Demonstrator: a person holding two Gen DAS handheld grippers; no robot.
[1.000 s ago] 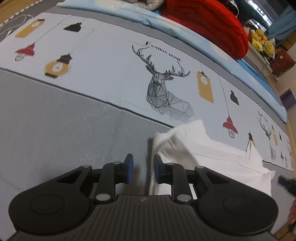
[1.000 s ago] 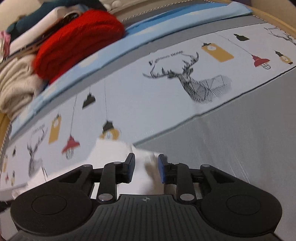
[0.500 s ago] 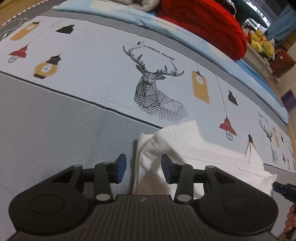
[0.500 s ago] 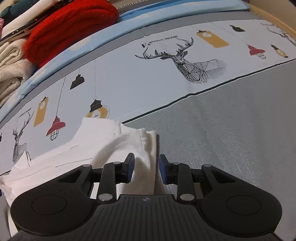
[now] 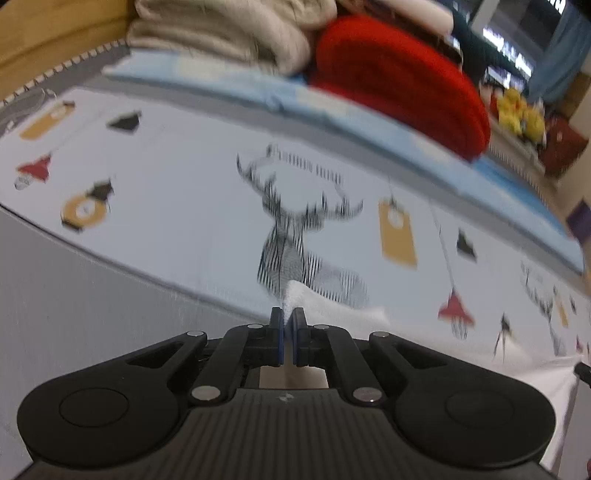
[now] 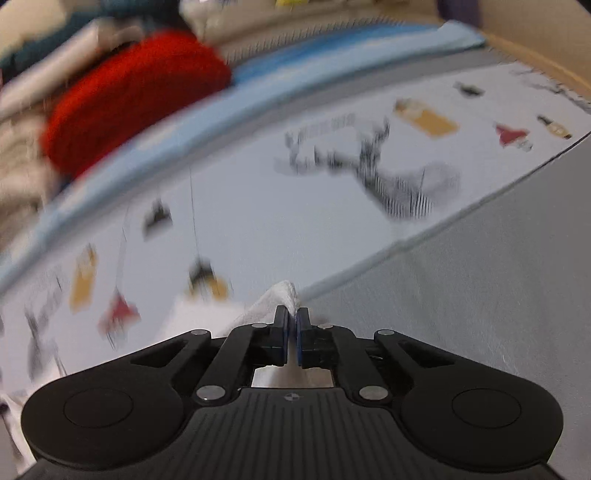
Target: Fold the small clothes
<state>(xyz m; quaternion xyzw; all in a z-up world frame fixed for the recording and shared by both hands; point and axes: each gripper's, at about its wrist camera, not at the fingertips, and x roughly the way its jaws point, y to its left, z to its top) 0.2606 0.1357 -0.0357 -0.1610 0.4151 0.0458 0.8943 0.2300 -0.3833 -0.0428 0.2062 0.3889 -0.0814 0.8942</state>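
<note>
A small white garment (image 5: 332,306) lies on the bed sheet, stretched between my two grippers. My left gripper (image 5: 287,314) is shut on one corner of it; a tuft of white cloth pokes up between the blue pads. My right gripper (image 6: 292,314) is shut on the other corner of the white garment (image 6: 273,299), which trails off to the left behind the gripper. Both views are blurred by motion. Most of the garment is hidden behind the gripper bodies.
The printed sheet (image 5: 184,192) with deer and lamp patterns covers the bed, with a grey band (image 5: 92,295) nearer me. A red folded blanket (image 5: 399,81) and beige clothes (image 5: 229,33) are piled at the back. Yellow toys (image 5: 517,114) sit far right.
Both grippers have closed on the white garment's corners and lifted, so the cloth now rises between the pads. Both cameras tilted up toward the pile at the back.
</note>
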